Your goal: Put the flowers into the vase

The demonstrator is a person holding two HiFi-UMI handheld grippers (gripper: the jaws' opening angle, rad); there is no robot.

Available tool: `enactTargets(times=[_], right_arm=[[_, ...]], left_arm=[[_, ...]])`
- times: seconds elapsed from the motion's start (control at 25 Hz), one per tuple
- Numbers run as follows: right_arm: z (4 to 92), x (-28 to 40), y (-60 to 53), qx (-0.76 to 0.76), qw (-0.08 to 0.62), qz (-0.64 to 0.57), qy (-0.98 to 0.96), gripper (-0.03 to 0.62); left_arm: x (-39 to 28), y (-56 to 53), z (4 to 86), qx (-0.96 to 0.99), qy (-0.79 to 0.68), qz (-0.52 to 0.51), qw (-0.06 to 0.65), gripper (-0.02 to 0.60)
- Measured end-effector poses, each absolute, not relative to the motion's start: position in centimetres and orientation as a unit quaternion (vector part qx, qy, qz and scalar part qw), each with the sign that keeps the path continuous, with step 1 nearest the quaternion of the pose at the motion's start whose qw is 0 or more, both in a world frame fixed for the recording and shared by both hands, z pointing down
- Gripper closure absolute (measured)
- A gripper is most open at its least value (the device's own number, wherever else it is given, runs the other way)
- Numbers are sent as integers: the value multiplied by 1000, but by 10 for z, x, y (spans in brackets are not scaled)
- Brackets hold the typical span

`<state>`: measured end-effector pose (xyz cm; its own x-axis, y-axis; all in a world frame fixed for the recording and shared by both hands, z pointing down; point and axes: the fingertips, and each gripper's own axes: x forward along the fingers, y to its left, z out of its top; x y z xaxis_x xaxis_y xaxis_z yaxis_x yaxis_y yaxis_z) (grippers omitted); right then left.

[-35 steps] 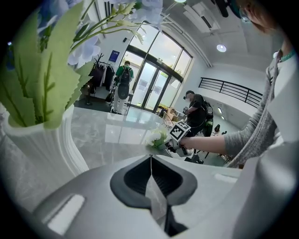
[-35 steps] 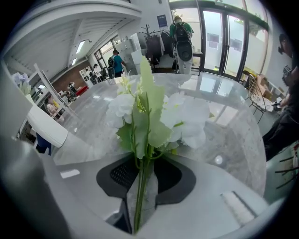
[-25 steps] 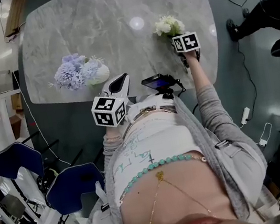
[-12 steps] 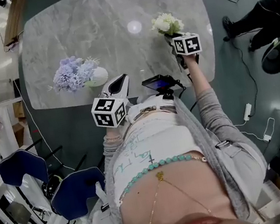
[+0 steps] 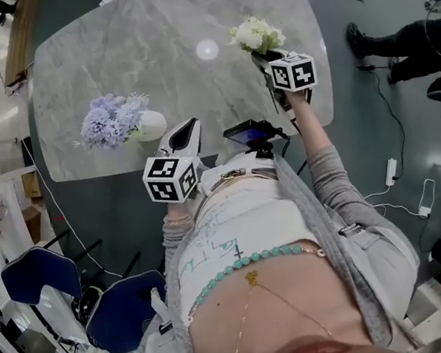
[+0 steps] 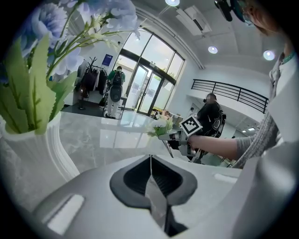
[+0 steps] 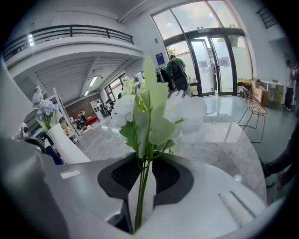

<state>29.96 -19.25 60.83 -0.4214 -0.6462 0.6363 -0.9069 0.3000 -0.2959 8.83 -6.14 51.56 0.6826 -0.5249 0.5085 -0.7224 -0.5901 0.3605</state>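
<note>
Bunch of white flowers held in the right gripper, well apart from the one vase.
Two grippers, two bunches and a single vase were in view. The right gripper's jaws were pinched narrow on the green stems of the white flowers, and the blooms stood just past its fingertips, over the far right part of the marble worktop. The left gripper had its jaws pressed together with nothing between them. It was at the near edge of the worktop, just beside the vase. That white vase stood on the near left of the worktop and carried the second bunch, the lilac flowers. The white flowers were off to the vase's right, across the worktop from it.
</note>
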Motion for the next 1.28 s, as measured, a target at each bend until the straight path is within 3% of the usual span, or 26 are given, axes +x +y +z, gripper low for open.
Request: enactTargets(times=[1.28], right_arm=[[387,258,-143,505,50,142,-850,497]], left_arm=[[98,-32,502,896,-324,180,243,580]])
